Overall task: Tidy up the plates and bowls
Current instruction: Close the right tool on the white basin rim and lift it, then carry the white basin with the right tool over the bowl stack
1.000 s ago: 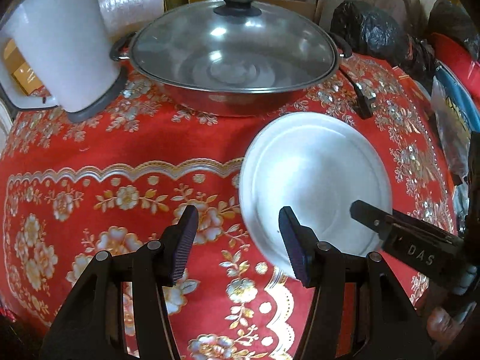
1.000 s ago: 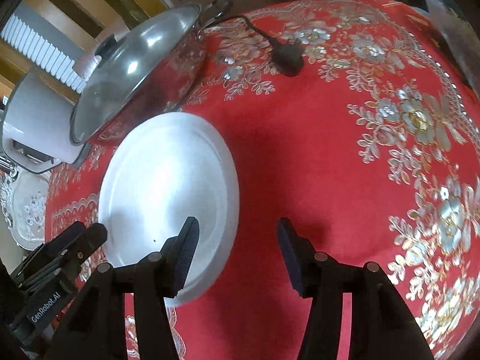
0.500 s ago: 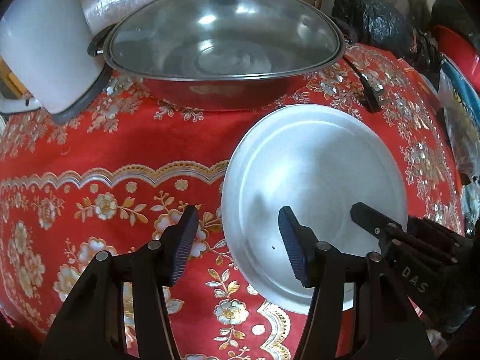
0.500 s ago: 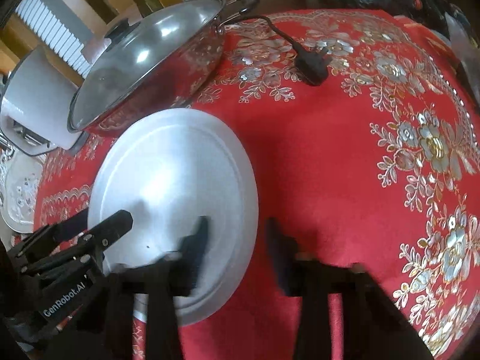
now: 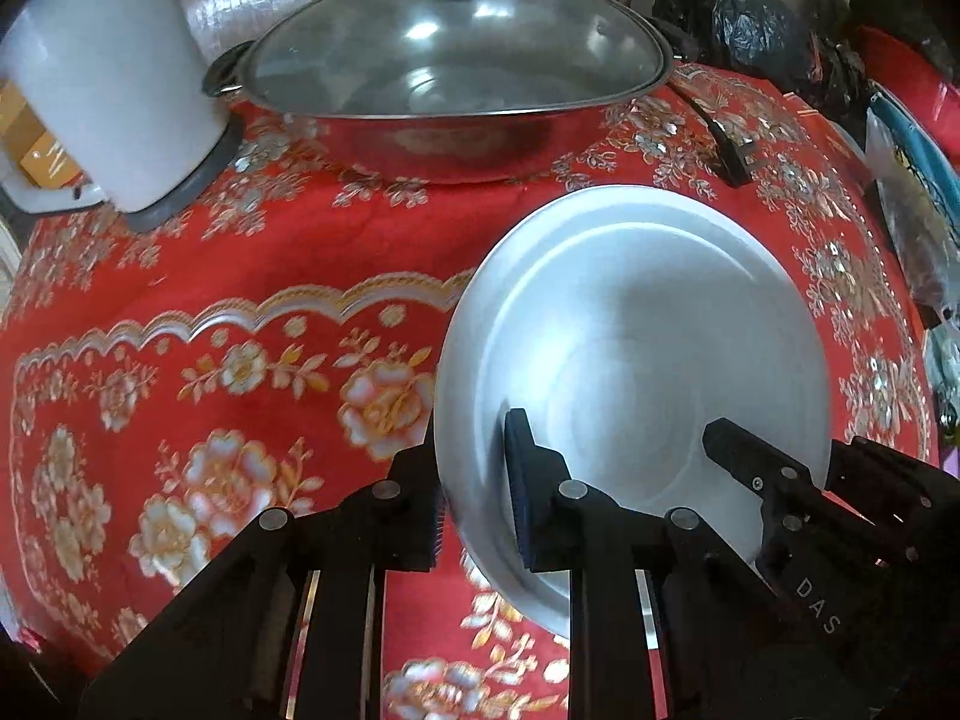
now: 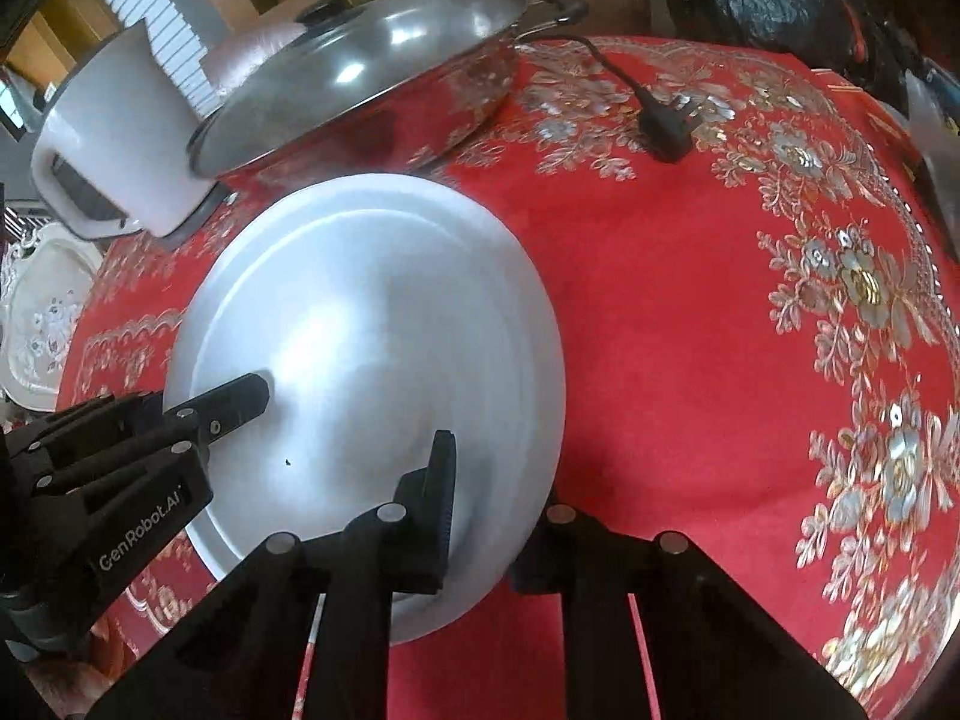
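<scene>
A round silver metal plate [image 5: 636, 348] is held tilted above the red floral tablecloth [image 5: 240, 276]; it also shows in the right wrist view [image 6: 372, 312]. My left gripper [image 5: 477, 492] is shut on the plate's left rim, one finger on top and one under it. My right gripper [image 6: 486, 516] is shut on the plate's right rim in the same way. Each gripper shows in the other's view, the right one [image 5: 780, 480] and the left one [image 6: 210, 414].
A lidded steel wok [image 5: 444, 72] stands at the back with a white kettle [image 5: 114, 78] to its left. A black plug and cord [image 6: 666, 120] lie on the cloth. Black bags [image 5: 738, 18] and clutter line the right edge. A white patterned tray [image 6: 42, 312] lies off the table's left.
Both grippers have closed on the plate's opposite rims and moved in. The plate has come up off the cloth and sits nearer and larger in both views.
</scene>
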A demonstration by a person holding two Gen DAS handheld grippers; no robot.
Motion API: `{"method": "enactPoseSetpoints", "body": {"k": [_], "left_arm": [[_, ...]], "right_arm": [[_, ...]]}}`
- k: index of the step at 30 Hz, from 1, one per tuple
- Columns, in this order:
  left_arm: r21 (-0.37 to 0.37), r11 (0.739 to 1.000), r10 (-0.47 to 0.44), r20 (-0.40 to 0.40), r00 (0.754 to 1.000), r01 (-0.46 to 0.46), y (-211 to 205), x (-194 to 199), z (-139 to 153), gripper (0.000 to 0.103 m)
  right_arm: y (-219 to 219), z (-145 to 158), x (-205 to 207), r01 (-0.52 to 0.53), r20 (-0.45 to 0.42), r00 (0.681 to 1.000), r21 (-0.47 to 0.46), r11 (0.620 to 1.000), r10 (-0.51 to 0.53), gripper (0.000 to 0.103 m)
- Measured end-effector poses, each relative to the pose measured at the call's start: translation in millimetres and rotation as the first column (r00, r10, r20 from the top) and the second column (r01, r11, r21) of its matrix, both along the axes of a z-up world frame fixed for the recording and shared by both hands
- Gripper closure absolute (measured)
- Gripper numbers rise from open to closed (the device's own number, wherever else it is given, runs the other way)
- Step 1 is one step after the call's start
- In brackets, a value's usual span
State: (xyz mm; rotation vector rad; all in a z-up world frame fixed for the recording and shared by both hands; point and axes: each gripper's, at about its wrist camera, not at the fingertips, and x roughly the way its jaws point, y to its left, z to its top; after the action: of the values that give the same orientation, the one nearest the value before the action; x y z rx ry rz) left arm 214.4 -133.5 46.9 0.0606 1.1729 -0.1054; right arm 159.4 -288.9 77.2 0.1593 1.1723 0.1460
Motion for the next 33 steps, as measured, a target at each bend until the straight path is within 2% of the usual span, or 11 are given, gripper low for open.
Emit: {"method": "enactPoseSetpoints", "body": {"k": [8,22,33], "left_arm": [[0.034,0.999,0.029,0.024,0.999,-0.03,34,-41,12,0.085],[0.033,0.986,0.165,-0.036,0.986,-0.164,136,-113,9,0.085],[0.019,0.973,0.23,-0.05,0.972,-0.23,182,-149,14,0.085]], "right_arm": [[34,6,-24,-0.053,-0.032,0.998,0.029,0.998,0.054,0.09],[134,-2,-63,-0.215,-0.099,0.971,0.034,0.976,0.217,0.089],[189,4,-82,-0.296,-0.126,0.947,0.01,0.955,0.295,0.089]]}}
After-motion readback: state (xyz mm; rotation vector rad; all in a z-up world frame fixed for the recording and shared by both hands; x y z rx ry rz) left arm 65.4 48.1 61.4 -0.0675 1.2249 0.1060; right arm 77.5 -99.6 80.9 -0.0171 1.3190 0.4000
